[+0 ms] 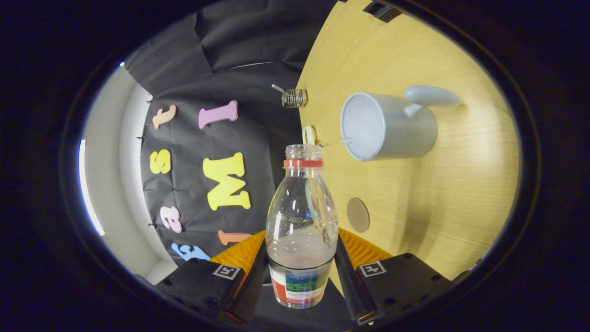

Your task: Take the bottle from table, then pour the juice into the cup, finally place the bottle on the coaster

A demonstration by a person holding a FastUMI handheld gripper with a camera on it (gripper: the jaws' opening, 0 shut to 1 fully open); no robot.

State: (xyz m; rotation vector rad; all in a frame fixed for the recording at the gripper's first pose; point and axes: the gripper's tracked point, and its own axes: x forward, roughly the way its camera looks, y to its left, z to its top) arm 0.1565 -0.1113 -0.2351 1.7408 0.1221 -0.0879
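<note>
Jaws clamped on bottle (302, 230), uncapped, lifted off tabletop (442, 198). Cup (389, 125) beyond fingers, coaster (358, 215) nearer. Best move: bring mouth over rim, tilt slowly, grip firm.

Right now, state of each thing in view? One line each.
bottle: uncapped, held between the fingers, tipped toward the cup, juice left in the lower part.
cup: standing on the table, mouth facing the bottle, looks empty.
coaster: bare on the table, nothing on it.
gripper: fingers shut on the bottle's lower body.
</note>
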